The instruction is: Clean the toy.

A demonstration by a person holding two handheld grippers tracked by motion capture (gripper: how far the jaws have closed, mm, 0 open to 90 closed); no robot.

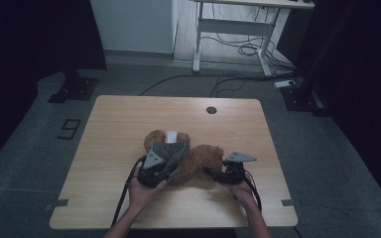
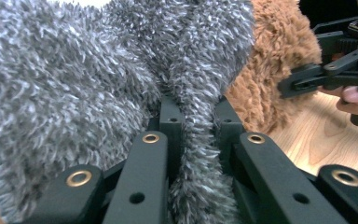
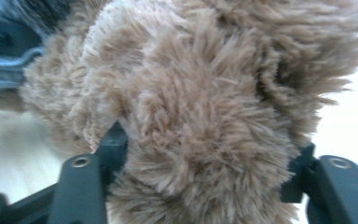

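Observation:
A brown teddy bear lies on the wooden table with a fuzzy grey garment over its left part. My left gripper sits at the garment's near side. In the left gripper view its jaws are shut on a fold of the grey garment, with the brown bear behind. My right gripper points left into the bear's right part. In the right gripper view its jaws press into both sides of a thick brown furry lump.
A white patch shows at the bear's far side. The table has a round cable hole near its far edge. Bare wood surrounds the bear. Beyond the table stand a white desk frame and floor cables.

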